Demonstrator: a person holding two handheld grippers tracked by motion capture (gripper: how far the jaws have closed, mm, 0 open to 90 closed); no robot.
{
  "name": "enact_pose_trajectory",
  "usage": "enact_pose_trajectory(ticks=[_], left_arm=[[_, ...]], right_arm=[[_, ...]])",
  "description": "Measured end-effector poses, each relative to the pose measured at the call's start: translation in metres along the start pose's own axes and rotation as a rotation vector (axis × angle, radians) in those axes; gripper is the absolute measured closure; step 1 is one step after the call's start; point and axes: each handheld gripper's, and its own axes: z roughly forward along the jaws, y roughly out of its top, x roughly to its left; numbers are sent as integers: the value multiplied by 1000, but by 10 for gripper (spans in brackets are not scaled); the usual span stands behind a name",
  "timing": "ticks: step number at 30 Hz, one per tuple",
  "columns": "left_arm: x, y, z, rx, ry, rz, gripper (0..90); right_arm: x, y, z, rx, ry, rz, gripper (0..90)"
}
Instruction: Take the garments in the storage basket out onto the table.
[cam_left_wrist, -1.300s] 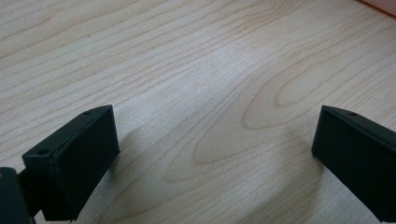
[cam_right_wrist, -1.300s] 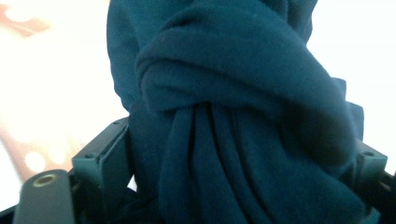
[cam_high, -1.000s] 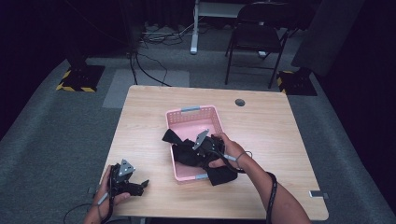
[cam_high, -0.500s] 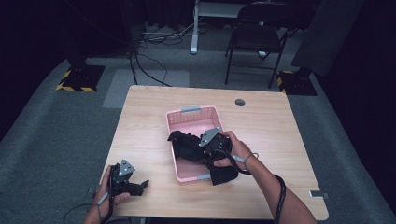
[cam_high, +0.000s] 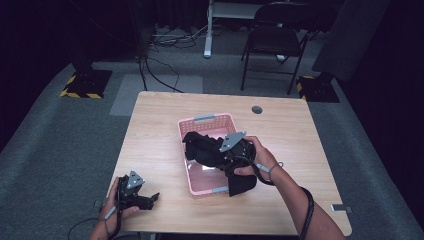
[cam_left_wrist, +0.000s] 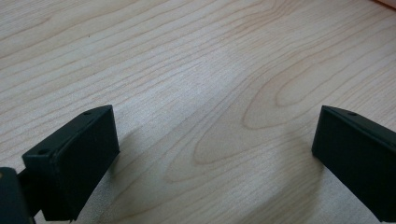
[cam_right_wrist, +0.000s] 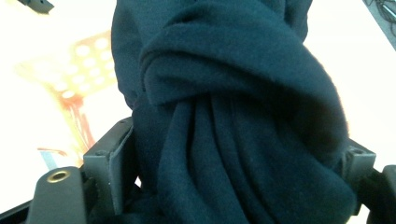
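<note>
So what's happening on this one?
A person at a wooden table works with a gripper in each hand. The right gripper is clamped on a bunched dark cloth and holds it above a pink basket, with part of the cloth draped over the basket's near edge. The left gripper rests near the table's front left corner, jaws open and holding nothing.

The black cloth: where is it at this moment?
In the high view the black cloth hangs over the pink basket at the table's middle, clamped in the right gripper.
</note>
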Motion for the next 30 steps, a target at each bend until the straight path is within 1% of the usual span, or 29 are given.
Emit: enact_pose_trajectory(ticks=[3, 8, 13, 21, 30], left_arm=[[0, 0, 0, 0, 0, 0, 1], [0, 0, 0, 1, 0, 0, 1], [0, 0, 0, 0, 0, 0, 1], [0, 0, 0, 2, -1, 0, 1], [0, 0, 0, 2, 0, 0, 1]], right_arm=[[-1, 1, -7, -15, -12, 8, 200], [-2, 3, -16, -23, -27, 5, 200], [-3, 5, -26, -47, -36, 6, 200], [-3, 7, -40, -62, -54, -1, 199], [-6, 2, -55, -67, -71, 4, 198]])
